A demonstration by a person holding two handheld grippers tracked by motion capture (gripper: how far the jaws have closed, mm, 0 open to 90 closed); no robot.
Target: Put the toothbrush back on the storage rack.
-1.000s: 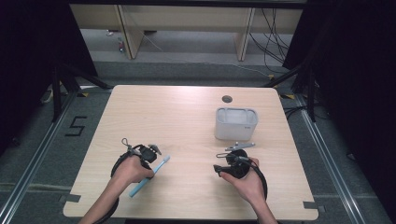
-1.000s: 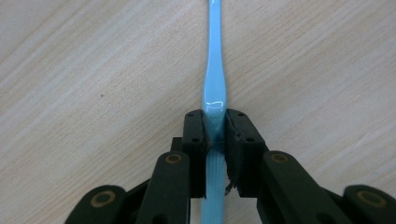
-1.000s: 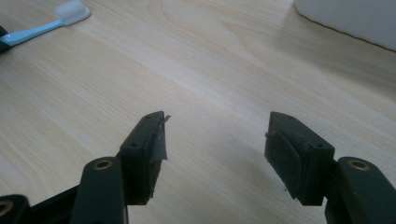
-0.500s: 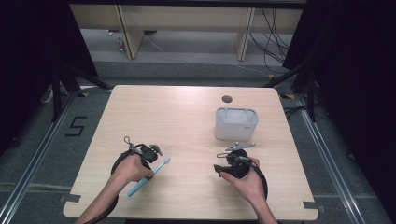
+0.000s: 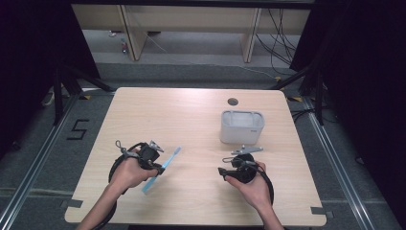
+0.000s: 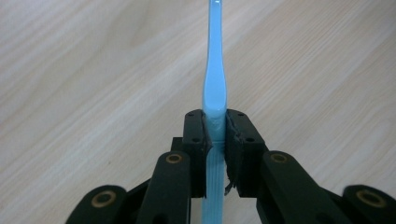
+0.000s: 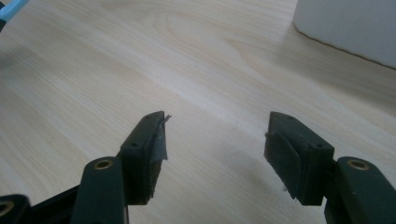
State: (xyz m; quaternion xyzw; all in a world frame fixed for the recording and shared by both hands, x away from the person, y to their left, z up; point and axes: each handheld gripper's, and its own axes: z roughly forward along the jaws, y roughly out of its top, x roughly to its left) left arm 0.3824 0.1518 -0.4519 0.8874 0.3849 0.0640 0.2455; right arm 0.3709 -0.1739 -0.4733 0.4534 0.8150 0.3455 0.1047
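**Left fingers pinching a blue toothbrush, right fingers spread**

Nearest us in the high view, two forearms come in from the bottom edge. The left hand (image 5: 127,173) holds the left gripper (image 5: 152,156), and the right hand (image 5: 253,188) holds the right gripper (image 5: 238,168). A black cable loops around each hand.

In the left gripper view we see the fingers (image 6: 194,135) pressed onto a light blue toothbrush (image 6: 214,84), clamping it from both sides. The handle is flat and translucent. It is ribbed where it runs down between the fingers, and it narrows to a slim neck beyond them. We cannot see the head in this view, since the neck runs off the top edge. In the high view the toothbrush (image 5: 163,169) lies slantwise at the near left of the counter (image 5: 191,124), its far end pointing up and to the right. We cannot tell whether it touches the wood or hangs just above it.

In the right gripper view the fingers (image 7: 144,140) stand wide apart over bare wood, with nothing between them.

Just beyond the right gripper in the high view lies a small grey metal piece (image 5: 246,150); we cannot tell what it is. Behind that stands a white rectangular bin (image 5: 242,127) with rounded corners, open at the top. We cannot tell whether it holds anything. Its lower corner also shows at the top right of the right gripper view. Farther still, near the far edge, we see a round dark hole (image 5: 232,101) in the counter.
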